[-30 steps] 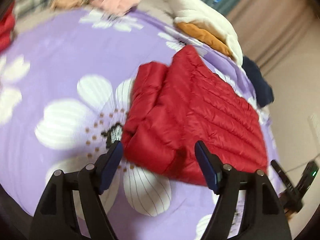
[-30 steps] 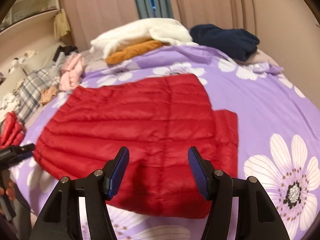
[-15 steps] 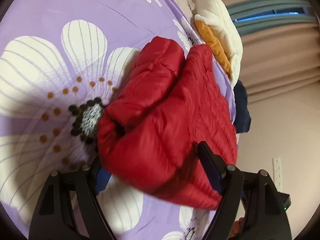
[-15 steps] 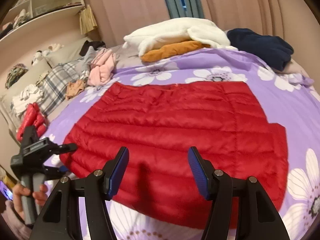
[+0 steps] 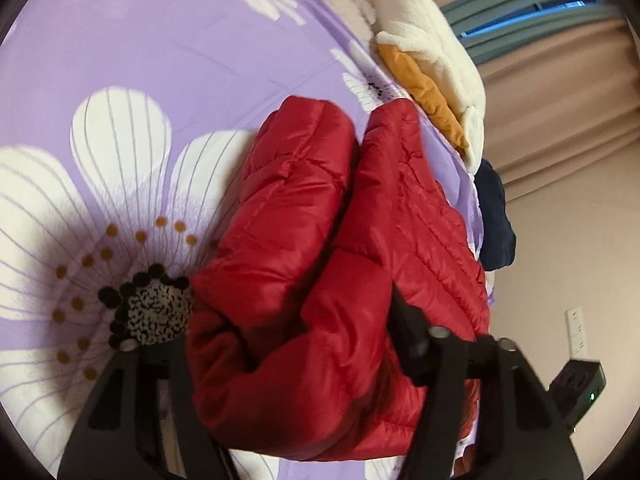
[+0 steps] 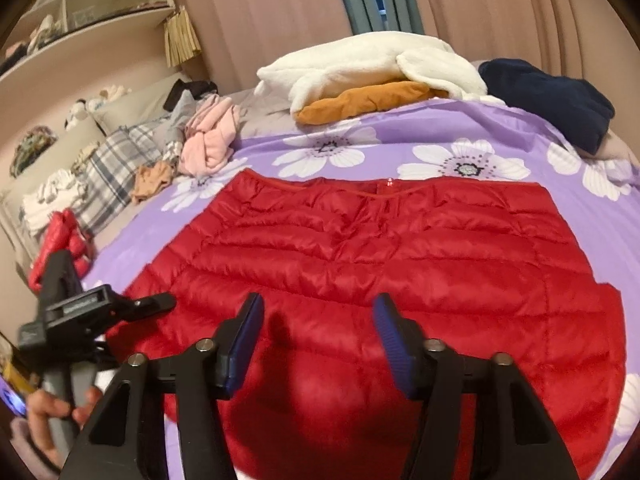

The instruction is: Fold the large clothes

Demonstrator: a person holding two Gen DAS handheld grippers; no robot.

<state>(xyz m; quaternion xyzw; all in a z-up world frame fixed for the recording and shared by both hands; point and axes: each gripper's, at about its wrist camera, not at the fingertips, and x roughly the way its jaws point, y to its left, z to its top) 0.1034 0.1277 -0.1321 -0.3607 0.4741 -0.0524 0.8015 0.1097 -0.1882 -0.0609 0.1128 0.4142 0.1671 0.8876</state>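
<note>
A red puffer jacket point(image 6: 380, 248) lies spread flat on the purple flowered bed cover point(image 6: 420, 132), hem towards the right wrist camera. My right gripper point(image 6: 318, 312) hovers over the near hem. Its blue pads point(image 6: 244, 340) are closing and stand apart, clear of the fabric. In the left wrist view a bunched corner of the jacket point(image 5: 320, 240) fills my left gripper point(image 5: 290, 344). Those jaws are closing and squeeze the padding, and the left finger is half hidden behind it. From the right wrist view the left gripper point(image 6: 100, 304) sits at the jacket's near left corner, held by a hand point(image 6: 44, 412).
White fleece point(image 6: 372, 68) over an orange garment point(image 6: 360, 102) and a navy garment point(image 6: 552, 96) lie at the bed's far side. Pink clothes point(image 6: 210, 140), a plaid pillow point(image 6: 112, 168) and another red item point(image 6: 60, 236) sit at the left. Curtains and shelves stand behind.
The left gripper has come down onto the jacket's corner and its jaws have narrowed around it. The right gripper has slid sideways along the hem, and its jaws have narrowed too.
</note>
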